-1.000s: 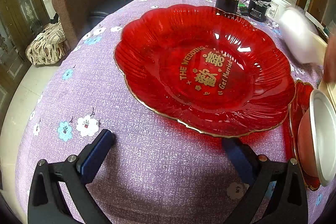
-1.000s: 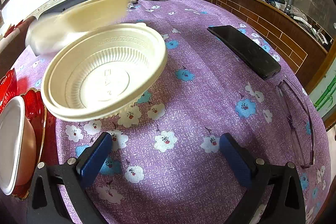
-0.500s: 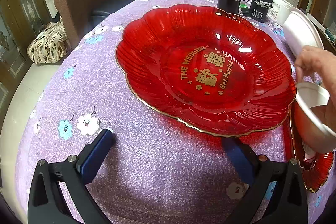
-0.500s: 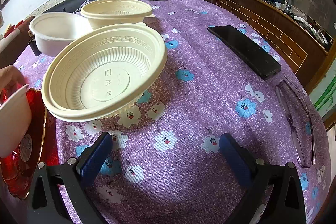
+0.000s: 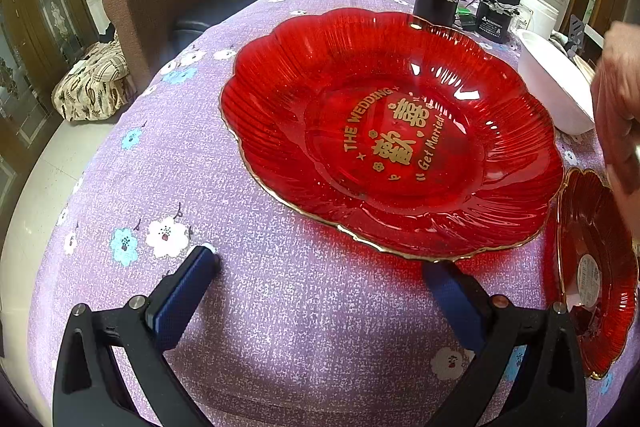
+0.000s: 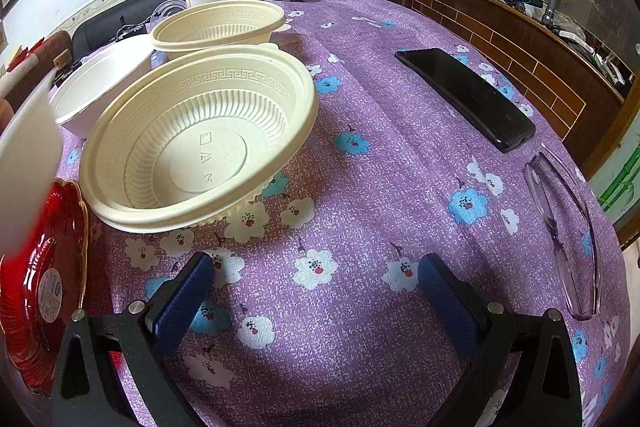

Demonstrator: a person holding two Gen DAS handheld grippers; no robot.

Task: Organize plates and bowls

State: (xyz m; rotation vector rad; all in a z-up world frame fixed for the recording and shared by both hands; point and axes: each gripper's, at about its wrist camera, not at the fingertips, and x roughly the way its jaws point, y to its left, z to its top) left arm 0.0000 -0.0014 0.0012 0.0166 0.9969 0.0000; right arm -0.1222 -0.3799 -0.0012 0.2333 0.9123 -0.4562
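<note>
While both stand idle, we report:
Left tongs (image 5: 320,269): wide, empty.
Right tongs (image 6: 318,269): wide, empty.
Big red plate (image 5: 392,131): we judge its near rim the best grip.

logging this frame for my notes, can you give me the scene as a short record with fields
surface: table with purple floral cloth
large red plate: ahead of left gripper, untouched
small red plate: right of the large one
cream bowls: near one, far one
white bowl: beside the cream bowls
right gripper: jaws open, holding nothing
left gripper: jaws open, holding nothing
hand: at right edge, left view
other: black phone
</note>
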